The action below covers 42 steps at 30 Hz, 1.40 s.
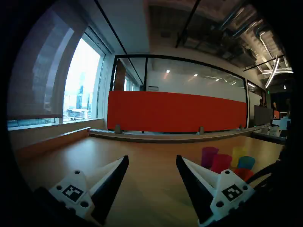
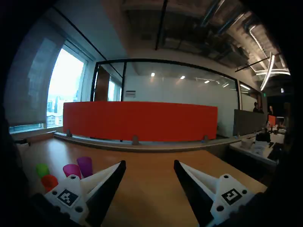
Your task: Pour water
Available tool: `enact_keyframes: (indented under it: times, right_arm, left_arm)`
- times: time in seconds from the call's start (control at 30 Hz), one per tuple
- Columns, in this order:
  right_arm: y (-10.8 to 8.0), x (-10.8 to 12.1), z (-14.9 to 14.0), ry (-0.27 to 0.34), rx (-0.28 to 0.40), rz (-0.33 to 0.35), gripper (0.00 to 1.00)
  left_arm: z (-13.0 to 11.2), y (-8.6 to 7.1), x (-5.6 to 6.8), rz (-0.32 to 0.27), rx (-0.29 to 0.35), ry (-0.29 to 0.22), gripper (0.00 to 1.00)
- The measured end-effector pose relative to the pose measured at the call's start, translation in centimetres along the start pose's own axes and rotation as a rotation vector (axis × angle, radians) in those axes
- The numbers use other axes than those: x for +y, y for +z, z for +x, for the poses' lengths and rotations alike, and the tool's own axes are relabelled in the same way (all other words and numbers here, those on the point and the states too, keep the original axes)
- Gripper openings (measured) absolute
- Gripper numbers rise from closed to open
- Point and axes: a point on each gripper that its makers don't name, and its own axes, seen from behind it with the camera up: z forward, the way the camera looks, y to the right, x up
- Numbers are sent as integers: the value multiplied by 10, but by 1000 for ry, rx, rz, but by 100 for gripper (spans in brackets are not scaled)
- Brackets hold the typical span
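Several coloured plastic cups stand in a cluster on the wooden table [image 1: 151, 170]. In the left gripper view a purple cup [image 1: 209, 156], a magenta cup [image 1: 221, 163], a yellow cup [image 1: 238, 155], a blue cup [image 1: 246, 162] and a red cup [image 1: 243, 173] sit right of my left gripper [image 1: 152, 160]. It is open over bare wood with nothing between its fingers. In the right gripper view a purple cup [image 2: 85, 166], a magenta cup [image 2: 71, 170], a green cup [image 2: 42, 170] and a red cup [image 2: 49, 182] lie left of my right gripper [image 2: 149, 163], also open with nothing in it.
An orange divider panel [image 1: 176, 112] runs along the table's far edge, with a glass wall behind it. A large window [image 1: 81, 89] and a wooden ledge [image 1: 49, 142] are to the left. Another desk with white items [image 2: 257, 145] stands to the right.
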Motion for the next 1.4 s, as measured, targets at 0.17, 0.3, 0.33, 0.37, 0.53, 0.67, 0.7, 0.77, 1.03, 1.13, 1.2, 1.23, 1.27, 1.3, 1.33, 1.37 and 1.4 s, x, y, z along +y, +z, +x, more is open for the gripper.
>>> enact_keyframes:
  times: [0.17, 0.3, 0.33, 0.37, 0.53, 0.67, 0.7, 0.77, 1.03, 1.13, 1.2, 1.23, 1.27, 1.3, 1.33, 1.37, 1.4]
  right_arm:
    - [0, 1, 1, -1, 0, -3, 98]
    - [-1, 4, 0, 1, -6, -10, 98]
    - [-1, 4, -1, 1, -8, -11, 98]
    - [-1, 5, -1, 2, -9, -12, 98]
    - [-3, 5, -1, 7, -8, -12, 98]
    - [-3, 5, 1, 6, -7, -12, 98]
    - [-4, 5, 1, 5, -7, -12, 98]
    - [-4, 5, 1, 6, -6, -11, 99]
    - [-5, 6, 0, 13, -5, -13, 99]
    - [-7, 7, 1, 17, 1, -13, 98]
    - [-8, 8, 3, 21, 6, -12, 99]
    - [-8, 8, 4, 21, 8, -11, 99]
    - [-8, 8, 4, 21, 11, -11, 99]
    - [-8, 9, 5, 22, 13, -11, 98]
    - [-9, 9, 6, 21, 17, -11, 98]
    - [-9, 9, 7, 20, 22, -11, 98]
    - [-9, 10, 8, 19, 26, -11, 98]
  left_arm:
    - [-5, 1, -3, 6, -11, 2, 92]
    - [-7, 2, -7, 13, -15, 5, 92]
    - [-8, 2, -7, 14, -16, 5, 92]
    - [-9, 2, -7, 14, -17, 5, 92]
    - [-12, 2, -7, 17, -18, 5, 92]
    - [-12, 2, -7, 19, -16, 15, 92]
    - [-12, 2, -7, 19, -15, 18, 92]
    - [-12, 2, -6, 18, -14, 27, 92]
    - [-13, 1, -4, 20, -12, 53, 92]
    - [-13, 1, -3, 20, -13, 55, 92]
    - [-13, 1, -3, 20, -14, 55, 92]
    - [-13, 1, -3, 20, -14, 56, 92]
    - [-13, 1, -3, 20, -14, 57, 92]
    - [-13, 1, -3, 20, -15, 57, 92]
    - [-13, 1, -3, 20, -15, 57, 92]
    - [-13, 1, -3, 20, -15, 58, 92]
    - [-13, 1, -3, 20, -15, 58, 92]
